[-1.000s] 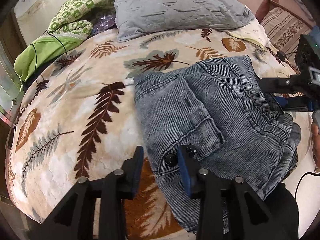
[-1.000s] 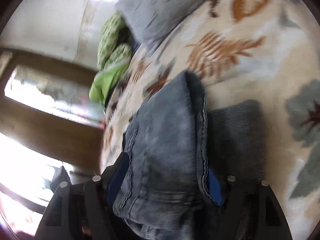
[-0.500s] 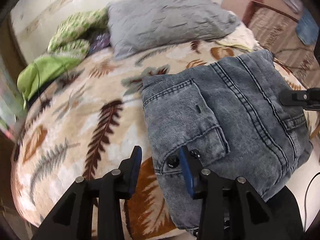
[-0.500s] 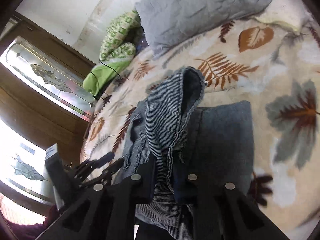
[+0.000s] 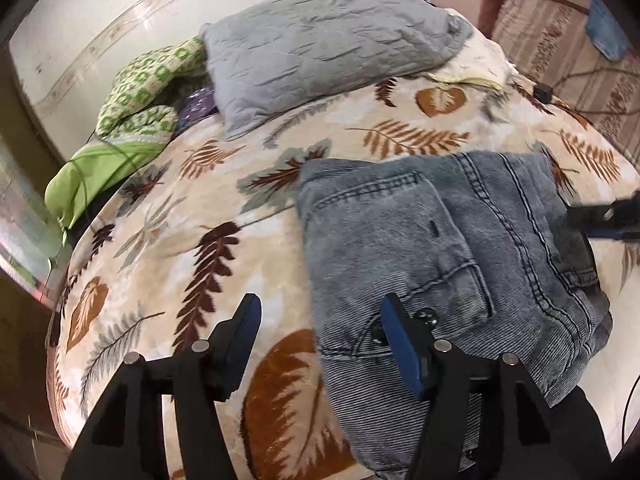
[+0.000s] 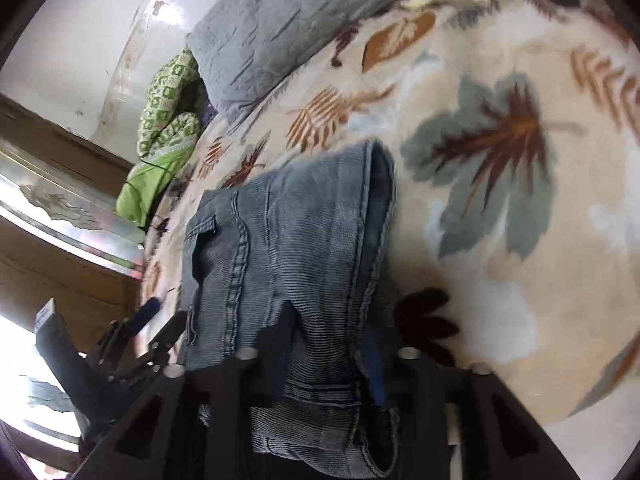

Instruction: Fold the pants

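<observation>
Both grippers angle steeply down at the bed (image 5: 168, 216). Left gripper (image 5: 320, 332) hovers at the near left corner of the pants (image 5: 440, 248), its jaws opening with a clear gap; only blanket and the pants' left edge show between its 2 blue pads (image 5: 404, 352), which press on nothing. Right gripper (image 6: 328, 344) sits at the pants' near right edge, seen in the right wrist view; its jaws are opening, and a bunched denim fold still lies between them. Whether the pads still press the cloth I cannot tell. Pants lie folded on the leaf-print blanket, well short of the grey pillow (image 5: 328, 44). No readable writing shows.
</observation>
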Demonstrator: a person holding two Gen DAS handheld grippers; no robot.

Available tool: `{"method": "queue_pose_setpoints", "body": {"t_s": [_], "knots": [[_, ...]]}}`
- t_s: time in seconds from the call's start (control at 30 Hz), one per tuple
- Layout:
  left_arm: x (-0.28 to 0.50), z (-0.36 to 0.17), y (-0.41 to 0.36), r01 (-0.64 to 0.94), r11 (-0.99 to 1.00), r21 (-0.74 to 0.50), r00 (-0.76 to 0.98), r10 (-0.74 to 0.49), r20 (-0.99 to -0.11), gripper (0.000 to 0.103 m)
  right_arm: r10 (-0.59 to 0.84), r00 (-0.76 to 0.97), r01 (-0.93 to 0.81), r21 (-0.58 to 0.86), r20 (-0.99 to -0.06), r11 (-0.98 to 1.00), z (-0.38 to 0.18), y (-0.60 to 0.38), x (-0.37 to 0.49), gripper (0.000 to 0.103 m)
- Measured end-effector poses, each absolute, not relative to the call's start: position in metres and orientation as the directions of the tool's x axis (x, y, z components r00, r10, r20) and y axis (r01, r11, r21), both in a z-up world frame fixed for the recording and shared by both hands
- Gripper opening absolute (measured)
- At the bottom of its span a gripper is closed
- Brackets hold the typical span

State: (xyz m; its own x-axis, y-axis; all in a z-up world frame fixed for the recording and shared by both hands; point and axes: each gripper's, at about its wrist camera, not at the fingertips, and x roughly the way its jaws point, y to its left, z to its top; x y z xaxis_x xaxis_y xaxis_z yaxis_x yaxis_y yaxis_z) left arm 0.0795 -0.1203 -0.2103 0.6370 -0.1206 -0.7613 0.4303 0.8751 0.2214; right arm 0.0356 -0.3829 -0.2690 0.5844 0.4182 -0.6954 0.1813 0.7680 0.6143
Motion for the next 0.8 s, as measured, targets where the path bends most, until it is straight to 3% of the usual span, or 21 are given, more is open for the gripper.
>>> {"method": "queue_pose_setpoints", "body": {"t_s": [0.07, 0.33, 0.53, 0.63, 0.8], "knots": [[0.080, -0.208, -0.117, 0.422, 0.881, 0.214, 0.639, -0.121, -0.760, 0.063, 0.382, 0.629, 0.162, 0.595, -0.677, 0.788, -0.250, -0.381, 0.031, 0.056], [0.075, -0.199, -0.115, 0.420, 0.882, 0.213, 0.651, -0.130, -0.748, 0.064, 0.316, 0.675, 0.103, 0.509, -0.667, 0.855, -0.215, -0.351, 0.050, 0.056], [0.082, -0.207, -0.115, 0.412, 0.887, 0.210, 0.635, -0.115, -0.764, 0.065, 0.279, 0.660, 0.113, 0.460, -0.697, 0.881, -0.235, -0.330, 0.083, 0.056], [0.090, -0.221, -0.116, 0.407, 0.886, 0.221, 0.615, -0.087, -0.784, 0.074, 0.248, 0.598, 0.175, 0.426, -0.762, 0.888, -0.264, -0.334, 0.101, 0.056], [0.097, -0.233, -0.108, 0.387, 0.902, 0.193, 0.584, -0.077, -0.808, 0.079, 0.275, 0.606, 0.195, 0.475, -0.746, 0.858, -0.274, -0.345, 0.099, 0.057]]}}
